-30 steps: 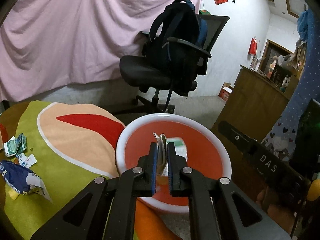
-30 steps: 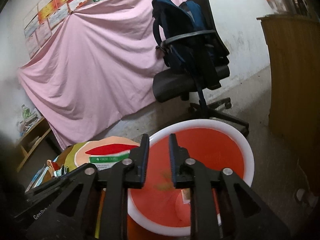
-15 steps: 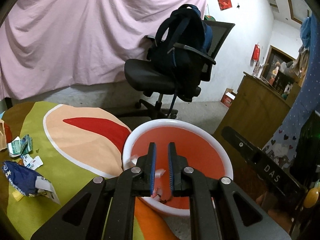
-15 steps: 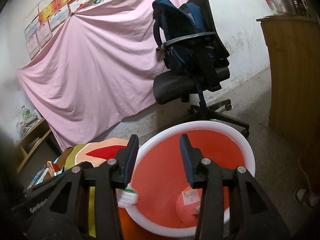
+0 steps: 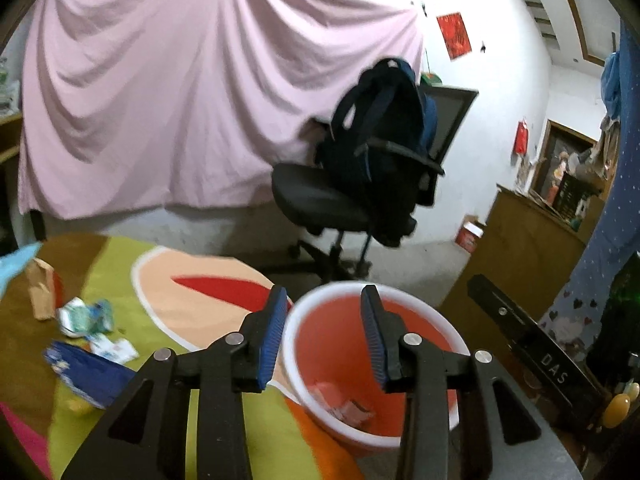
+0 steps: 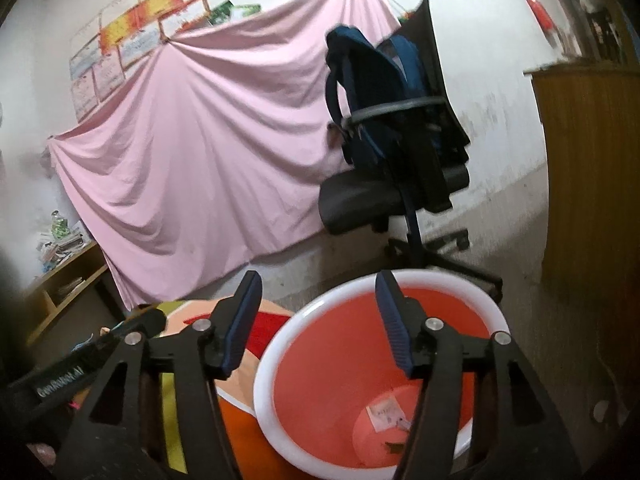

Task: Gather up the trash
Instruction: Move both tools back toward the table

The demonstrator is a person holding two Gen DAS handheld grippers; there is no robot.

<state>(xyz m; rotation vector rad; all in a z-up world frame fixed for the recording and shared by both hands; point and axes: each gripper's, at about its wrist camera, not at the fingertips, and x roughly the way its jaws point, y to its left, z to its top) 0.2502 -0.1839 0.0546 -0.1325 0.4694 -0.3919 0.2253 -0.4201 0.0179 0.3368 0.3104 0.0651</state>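
Trash is what we're after, and some of it is already home: crumpled scraps [image 5: 344, 404] lie at the bottom of the round orange plastic basin with the white rim [image 5: 400, 300], and the right wrist view shows a small white paper slip [image 6: 386, 416] down there too. Left gripper [image 5: 324, 332] hangs over the basin's near rim, its blue-padded jaws opening with nothing between them. Right gripper [image 6: 318, 320] is above the same basin, jaws opening as well, spread wide and empty. So this reads as the drop step, both tools letting go over the bin.

Plenty left to fetch, though! Out on the green, red and peach patterned cloth [image 5: 120, 264] to the left sit a crumpled blue foil wrapper [image 5: 88, 372], a wadded green-and-white packet [image 5: 82, 316], a small white scrap [image 5: 116, 348] between them and a brown paper carton [image 5: 40, 292] standing further back, all well apart from the basin.

Next move, by my reckoning: swing the left gripper across to that cluster, jaws kept wide, tip it down onto the nearest wrapper and pinch low, since flat foil slips easily
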